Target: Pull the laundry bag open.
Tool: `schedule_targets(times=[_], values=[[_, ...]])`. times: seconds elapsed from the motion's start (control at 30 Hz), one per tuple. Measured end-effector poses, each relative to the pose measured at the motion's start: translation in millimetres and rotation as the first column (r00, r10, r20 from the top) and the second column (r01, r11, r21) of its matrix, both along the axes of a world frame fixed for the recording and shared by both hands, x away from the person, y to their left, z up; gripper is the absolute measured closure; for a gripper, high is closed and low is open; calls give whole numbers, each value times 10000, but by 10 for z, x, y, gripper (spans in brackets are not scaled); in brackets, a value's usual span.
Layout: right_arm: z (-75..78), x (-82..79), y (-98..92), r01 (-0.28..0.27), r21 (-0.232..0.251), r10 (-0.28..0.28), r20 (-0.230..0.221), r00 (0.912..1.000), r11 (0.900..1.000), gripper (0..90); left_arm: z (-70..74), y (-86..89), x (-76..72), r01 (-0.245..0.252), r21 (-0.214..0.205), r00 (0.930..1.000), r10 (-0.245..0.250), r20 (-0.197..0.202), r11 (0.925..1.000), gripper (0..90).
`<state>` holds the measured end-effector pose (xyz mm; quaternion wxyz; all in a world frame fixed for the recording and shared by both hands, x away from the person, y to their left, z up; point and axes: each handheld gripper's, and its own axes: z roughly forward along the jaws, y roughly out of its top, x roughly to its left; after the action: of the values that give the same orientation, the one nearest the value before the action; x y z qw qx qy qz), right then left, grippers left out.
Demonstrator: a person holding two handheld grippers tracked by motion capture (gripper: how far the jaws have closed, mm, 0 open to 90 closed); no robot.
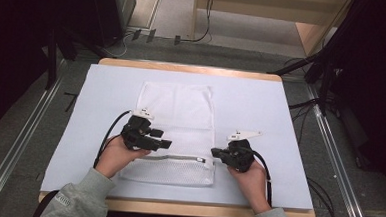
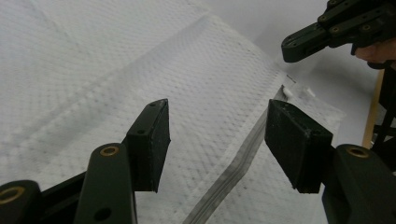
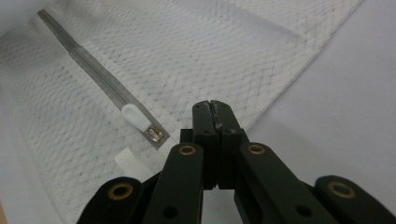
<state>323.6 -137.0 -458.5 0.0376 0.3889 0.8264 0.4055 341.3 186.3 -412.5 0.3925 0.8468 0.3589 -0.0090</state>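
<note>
- A white mesh laundry bag (image 1: pixel 175 132) is lying flat at the middle of the white-covered bench (image 1: pixel 261 107), its zipper (image 1: pixel 176 158) running across near the 6 o'clock end.
- The left gripper (image 1: pixel 165 144) is hovering over the bag's 9 o'clock side, its fingers (image 2: pixel 152 140) standing wide with nothing between them.
- The right gripper (image 1: pixel 214 152) is sitting at the bag's 3 o'clock edge, fingers (image 3: pixel 215 114) pressed together, just beside the white zipper pull (image 3: pixel 133 115).
- No readable writing is showing on the bag.

You have one mesh bag (image 1: pixel 177 122) with one zipper (image 3: pixel 100 86) and one pull (image 3: pixel 133 116), one table (image 1: pixel 261 112), and two grippers: left (image 1: pixel 166 144), right (image 1: pixel 213 152).
</note>
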Motion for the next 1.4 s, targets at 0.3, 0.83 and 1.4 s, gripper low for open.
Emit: schedule_targets(times=[0.3, 0.83, 1.4], values=[[-16, -50, 40, -42, -30, 42, -82, 10000, 10000, 900, -10, -162, -10, 489, -212, 9987, -492, -107, 9986, 540], [-115, -153, 112, -250, -324, 241, -266, 9994, 9992, 900, -135, -583, -57, 1509, -293, 9880, -1517, -295, 9881, 705], [-163, -223, 143, -429, -564, 448, 326, 9985, 9975, 900, -498, -871, -49, 1940, 242, 9768, -1909, -967, 9807, 722]])
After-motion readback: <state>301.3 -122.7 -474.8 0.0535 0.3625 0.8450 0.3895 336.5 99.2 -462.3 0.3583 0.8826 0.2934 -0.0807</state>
